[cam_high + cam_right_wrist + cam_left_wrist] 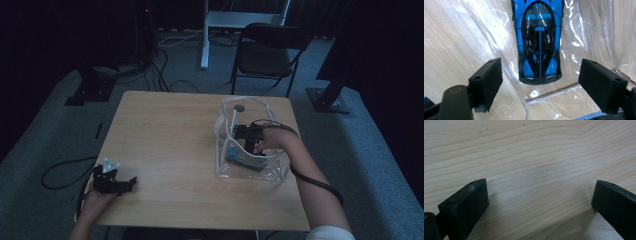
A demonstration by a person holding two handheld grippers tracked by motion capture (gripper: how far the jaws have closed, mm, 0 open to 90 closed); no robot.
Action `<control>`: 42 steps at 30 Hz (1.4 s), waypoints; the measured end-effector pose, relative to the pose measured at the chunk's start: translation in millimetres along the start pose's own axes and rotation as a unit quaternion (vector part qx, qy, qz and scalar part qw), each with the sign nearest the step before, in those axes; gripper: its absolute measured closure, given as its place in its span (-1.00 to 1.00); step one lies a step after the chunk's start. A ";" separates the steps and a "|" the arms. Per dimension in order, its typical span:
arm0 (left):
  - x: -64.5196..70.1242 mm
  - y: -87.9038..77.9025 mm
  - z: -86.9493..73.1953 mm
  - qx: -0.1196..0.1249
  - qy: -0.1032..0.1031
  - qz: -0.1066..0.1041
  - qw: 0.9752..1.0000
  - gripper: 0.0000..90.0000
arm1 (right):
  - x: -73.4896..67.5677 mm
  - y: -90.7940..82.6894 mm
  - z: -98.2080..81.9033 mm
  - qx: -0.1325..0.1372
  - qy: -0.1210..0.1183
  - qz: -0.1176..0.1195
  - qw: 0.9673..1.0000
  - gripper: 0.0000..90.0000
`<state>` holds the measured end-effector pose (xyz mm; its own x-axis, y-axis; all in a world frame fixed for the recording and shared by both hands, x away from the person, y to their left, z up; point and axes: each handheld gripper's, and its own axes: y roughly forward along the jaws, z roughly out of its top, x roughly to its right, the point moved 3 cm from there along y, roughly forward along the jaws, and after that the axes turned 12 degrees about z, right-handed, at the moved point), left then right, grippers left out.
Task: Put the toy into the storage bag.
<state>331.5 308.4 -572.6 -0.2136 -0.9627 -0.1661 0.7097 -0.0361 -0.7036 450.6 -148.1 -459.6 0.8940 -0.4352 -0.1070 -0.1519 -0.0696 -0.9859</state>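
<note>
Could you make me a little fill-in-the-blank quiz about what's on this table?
1. The toy car is black and ____.
2. The car lies inside a clear plastic ____.
3. The right tool has its jaws ____, with a gap on each side of the car.
4. The left tool sits over bare ____ tabletop.

Missing words: blue; bag; open; wooden

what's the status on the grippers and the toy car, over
Right gripper open inside clear bag, jaws wide of blue toy car, not touching. Left gripper open, on bare table. Nothing blocking.
</note>
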 end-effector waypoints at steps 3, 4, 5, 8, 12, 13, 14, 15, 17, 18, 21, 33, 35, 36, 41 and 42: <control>0.0 0.0 0.0 0.000 0.000 0.000 1.000 -0.97 | 0.1 -0.8 0.6 0.009 -0.003 0.003 1.000 -0.61; 0.0 0.0 0.0 0.000 0.000 0.000 1.000 -0.97 | 0.6 -1.3 0.7 0.011 -0.006 0.000 1.000 -0.62; 0.0 0.0 0.0 0.000 0.000 0.000 1.000 -0.97 | 0.5 -2.0 0.9 0.015 0.000 0.000 1.000 -0.63; 0.1 0.0 0.0 0.000 0.000 0.000 1.000 -0.97 | 3.2 -4.4 1.4 0.028 0.007 0.002 1.000 -0.66; 0.1 0.0 0.0 0.000 0.000 0.000 1.000 -0.97 | 4.2 -6.2 1.6 0.038 0.011 0.005 0.999 -0.66; 0.1 0.0 0.0 0.000 0.000 0.000 1.000 -0.97 | 4.1 -6.7 1.6 0.040 0.014 0.005 0.999 -0.66; 0.1 0.0 0.0 0.000 0.000 0.000 1.000 -0.97 | 4.2 -8.0 1.5 0.050 0.015 0.004 0.999 -0.66; 0.1 -0.1 -0.1 0.000 0.000 0.000 1.000 -0.97 | 4.0 -9.3 1.0 0.057 0.016 0.006 0.998 -0.66; 0.2 -0.1 -0.1 0.000 0.000 0.000 1.000 -0.97 | 3.5 -13.6 0.1 0.075 0.021 0.008 0.997 -0.66; 0.2 -0.1 -0.1 0.000 0.000 0.000 1.000 -0.97 | 2.4 -16.5 -0.9 0.085 0.020 0.009 0.996 -0.66; 0.2 -0.1 -0.1 0.000 0.000 0.000 1.000 -0.97 | -0.3 -24.0 -4.2 0.101 0.017 0.002 0.995 -0.66; 0.3 -0.1 -0.1 0.001 0.000 0.000 1.000 -0.97 | -5.1 -40.2 -14.0 0.140 0.010 -0.007 0.990 -0.66; 0.3 -0.1 -0.1 0.000 0.000 0.000 1.000 -0.97 | -5.5 -42.3 -15.4 0.145 0.013 -0.005 0.989 -0.66; 0.3 -0.1 -0.1 0.001 0.000 0.000 1.000 -0.97 | -5.2 -43.5 -16.1 0.148 0.012 -0.005 0.989 -0.65; 0.3 -0.1 -0.1 0.000 0.000 0.000 1.000 -0.97 | -5.3 -48.7 -21.1 0.160 0.011 -0.005 0.987 -0.65; 0.2 -0.1 -0.1 0.000 0.000 0.000 1.000 -0.97 | -5.8 -49.7 -21.9 0.164 0.016 -0.003 0.986 -0.65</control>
<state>331.3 308.2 -572.7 -0.2138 -0.9627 -0.1657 0.7103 -0.0367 -0.7030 443.7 -161.8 -407.2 0.8803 -0.4632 -0.1028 0.0015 0.2195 -0.9756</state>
